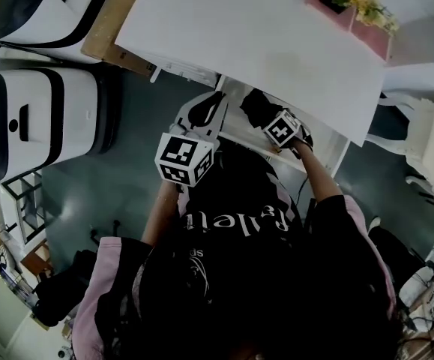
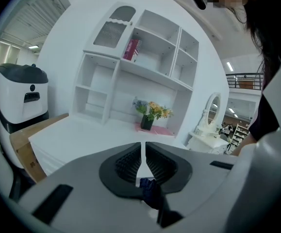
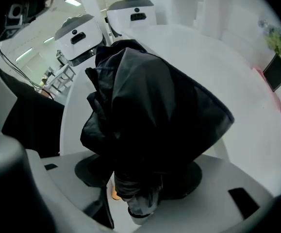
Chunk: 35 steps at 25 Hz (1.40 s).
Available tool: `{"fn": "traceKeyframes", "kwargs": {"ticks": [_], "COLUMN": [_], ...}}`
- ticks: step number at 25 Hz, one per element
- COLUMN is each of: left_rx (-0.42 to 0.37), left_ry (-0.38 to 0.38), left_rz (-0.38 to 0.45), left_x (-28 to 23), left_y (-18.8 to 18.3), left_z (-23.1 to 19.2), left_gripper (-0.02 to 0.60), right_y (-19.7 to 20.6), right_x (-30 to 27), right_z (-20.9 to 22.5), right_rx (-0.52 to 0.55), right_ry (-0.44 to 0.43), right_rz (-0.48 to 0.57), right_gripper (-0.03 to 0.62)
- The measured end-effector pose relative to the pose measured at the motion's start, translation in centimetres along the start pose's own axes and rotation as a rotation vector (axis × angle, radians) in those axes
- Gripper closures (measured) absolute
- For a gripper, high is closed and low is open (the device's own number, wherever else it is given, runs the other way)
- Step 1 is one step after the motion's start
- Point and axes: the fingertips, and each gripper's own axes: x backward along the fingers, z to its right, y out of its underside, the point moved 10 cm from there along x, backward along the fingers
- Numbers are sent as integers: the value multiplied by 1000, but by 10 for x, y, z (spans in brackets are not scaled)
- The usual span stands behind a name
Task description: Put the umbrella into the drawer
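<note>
Looking down from the head view, we saw a black shirt nearest the camera, with pale lettering across its chest that we could not read with confidence. Both forearms reached forward from it.

The left gripper [image 1: 218, 97] pointed toward the near edge of the white desk [image 1: 254, 43]. In its own view its jaws stood almost together, with only a thin slit between the ribbed black pads. A small dark blue scrap sat at the root of the jaws, and we could not tell what it was.

Just to its right, the right gripper [image 3: 142, 176] was clamped on the umbrella [image 3: 150, 110]. This was a folded bundle of black fabric that rose from between the jaws and filled most of that view. A pale grey end stuck out below the pads, toward the camera.

In the head view the umbrella [image 1: 255, 105] hung over the white drawer [image 1: 329, 147], which stood out from under the desk's near edge. We could not tell whether it touched the drawer.

Farther off, at the desk's far right corner, yellow flowers [image 2: 152, 110] stood in a dark vase on a pink mat. Along the far edge stood a white shelf unit [image 2: 106, 96] holding a red book [image 2: 132, 49], whose print was too small to read.
</note>
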Motion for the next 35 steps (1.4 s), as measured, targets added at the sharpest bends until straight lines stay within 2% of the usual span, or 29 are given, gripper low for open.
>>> {"fn": "traceKeyframes", "kwargs": {"ticks": [3, 8, 12, 15, 25, 28, 32, 35], "left_rx": [-8, -5, -11, -12, -15, -17, -21, -28], "left_ry": [-4, -17, -24, -24, 2, 18, 47, 75], "left_rz": [-13, -22, -31, -33, -38, -33, -26, -24], "left_x": [0, 5, 8, 11, 18, 21, 23, 25], "left_y": [1, 3, 3, 3, 8, 8, 8, 8], "left_z": [0, -1, -4, -5, -11, -13, -16, -18], "left_gripper": [541, 541, 541, 541, 541, 541, 541, 541], "right_y": [7, 14, 25, 25, 39, 35, 32, 28], "right_x": [-14, -30, -40, -40, -27, -13, 12, 38], "right_z": [5, 10, 9, 22, 18, 17, 3, -9], "right_rx": [-23, -106, -257, -287, -401, -402, -535, -616], "right_ry": [8, 2, -44, 36, 97, 140, 103, 131], "right_rz": [-48, -52, -70, -54, -32, 35, 200, 336], "right_gripper": [310, 310, 310, 310, 309, 309, 310, 310]}}
